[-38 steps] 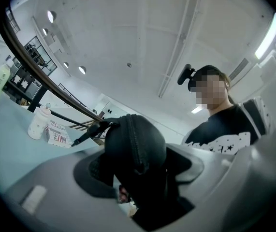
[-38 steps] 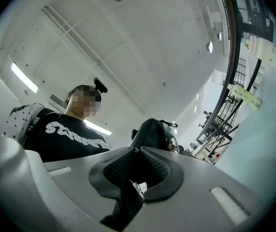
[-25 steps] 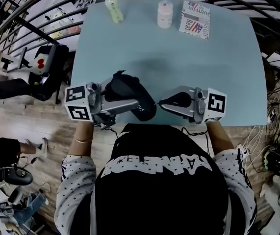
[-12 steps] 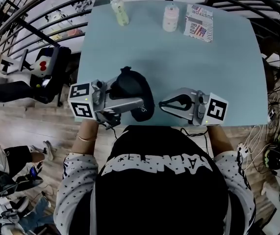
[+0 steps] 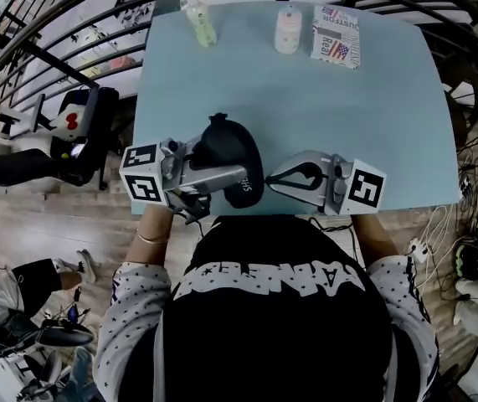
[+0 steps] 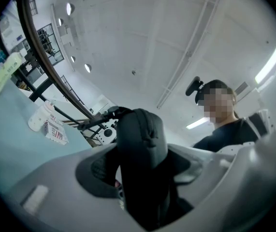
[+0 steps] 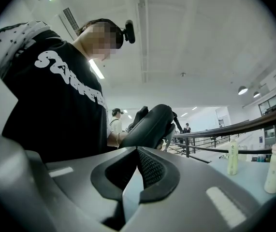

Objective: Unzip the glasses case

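Gripping a black soft oval zippered glasses case (image 5: 226,147) in your grey left claw (image 5: 237,177), you held it over the near edge of the pale blue-green table (image 5: 347,115). That claw's jaws were clamped on the case from both sides. Seen from the left claw (image 6: 142,178) itself, the case (image 6: 142,139) stood on end between the pads and rose well past the jaw tips, its seam running up the middle.

Your grey right claw (image 5: 275,178) pointed across at the left one, its tips just beside the case's nearer end. Whether they touched the case could not be told from the head view. From the right claw (image 7: 137,151), the jaws were pressed together with nothing showing between the ribbed pads, and the case (image 7: 152,124) lay straight ahead of the tips.

Far beyond both claws, along the table's far edge, stood a pale green plastic bottle (image 5: 198,19) beyond the left claw. A white plastic bottle (image 5: 287,28) and a white printed box with a flag design (image 5: 335,33) sat side by side beyond the right claw.
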### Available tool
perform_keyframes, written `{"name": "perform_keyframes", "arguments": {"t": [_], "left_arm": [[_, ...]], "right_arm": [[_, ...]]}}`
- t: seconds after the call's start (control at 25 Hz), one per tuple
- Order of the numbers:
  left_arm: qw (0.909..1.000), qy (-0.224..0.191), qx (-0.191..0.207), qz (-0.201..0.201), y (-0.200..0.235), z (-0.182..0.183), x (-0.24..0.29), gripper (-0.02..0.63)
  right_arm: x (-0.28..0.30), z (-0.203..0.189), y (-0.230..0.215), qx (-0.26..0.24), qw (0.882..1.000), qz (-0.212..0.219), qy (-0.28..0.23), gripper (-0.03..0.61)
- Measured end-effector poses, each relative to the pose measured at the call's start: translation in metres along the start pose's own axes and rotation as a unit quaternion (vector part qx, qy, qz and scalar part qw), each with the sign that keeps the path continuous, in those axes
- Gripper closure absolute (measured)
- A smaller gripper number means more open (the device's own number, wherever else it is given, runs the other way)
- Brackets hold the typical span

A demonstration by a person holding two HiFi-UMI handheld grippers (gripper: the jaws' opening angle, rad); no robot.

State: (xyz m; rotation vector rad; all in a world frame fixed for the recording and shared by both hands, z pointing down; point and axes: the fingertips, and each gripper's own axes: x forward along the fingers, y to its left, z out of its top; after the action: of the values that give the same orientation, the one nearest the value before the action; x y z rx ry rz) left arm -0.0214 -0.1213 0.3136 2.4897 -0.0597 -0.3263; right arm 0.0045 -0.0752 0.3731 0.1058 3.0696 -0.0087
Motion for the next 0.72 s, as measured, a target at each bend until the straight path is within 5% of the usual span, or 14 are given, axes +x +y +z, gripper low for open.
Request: {"name": "perform_keyframes", "arguments": {"t": [0.72], "left_arm": [[0.9991,-0.004,-0.04,-0.015,0.008,0.001,0.001,0.614]], "right_arm": [[-0.004,0.009,-0.011,-0.023,0.999,-0.039,-0.015,0.572]]}}
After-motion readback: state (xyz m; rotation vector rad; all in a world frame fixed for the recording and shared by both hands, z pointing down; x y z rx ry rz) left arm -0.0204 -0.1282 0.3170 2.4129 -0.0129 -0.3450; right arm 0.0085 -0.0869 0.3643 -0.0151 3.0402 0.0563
